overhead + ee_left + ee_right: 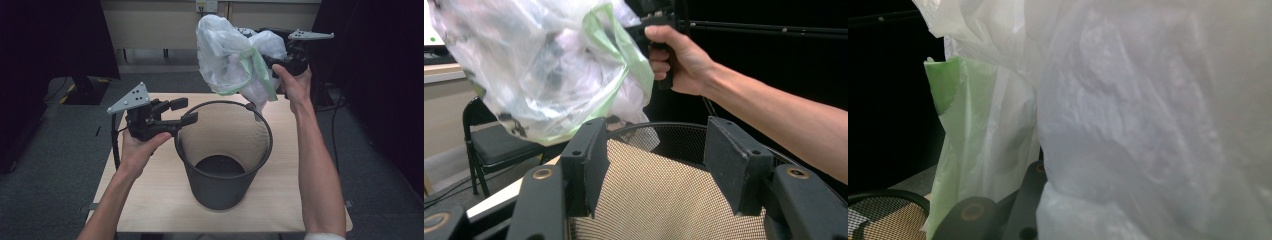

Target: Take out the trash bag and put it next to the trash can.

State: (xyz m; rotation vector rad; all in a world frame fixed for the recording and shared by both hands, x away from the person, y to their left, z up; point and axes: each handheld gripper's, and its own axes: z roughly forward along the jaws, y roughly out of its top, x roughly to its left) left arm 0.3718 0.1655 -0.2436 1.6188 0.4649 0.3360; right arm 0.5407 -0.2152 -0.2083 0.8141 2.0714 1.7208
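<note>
A black mesh wastebasket (220,192) stands upright in the middle of the wooden table, its inside bare. My left gripper (184,111) is open at the basket's left rim, with the lower jaw against the rim; in the left gripper view (657,135) the basket's mesh wall (659,200) shows between the spread jaws. A crumpled clear plastic bag with a green band (230,55) hangs above the far rim. My right gripper (272,62) is raised at the back right and shut on the bag. Up close, the bag (1148,125) covers most of the right gripper's jaws.
The light wooden table (150,200) has bare room in front of and beside the basket. A black folding chair (489,140) stands beyond the table's far side. Beige cabinets line the back wall, and dark curtains hang at both sides.
</note>
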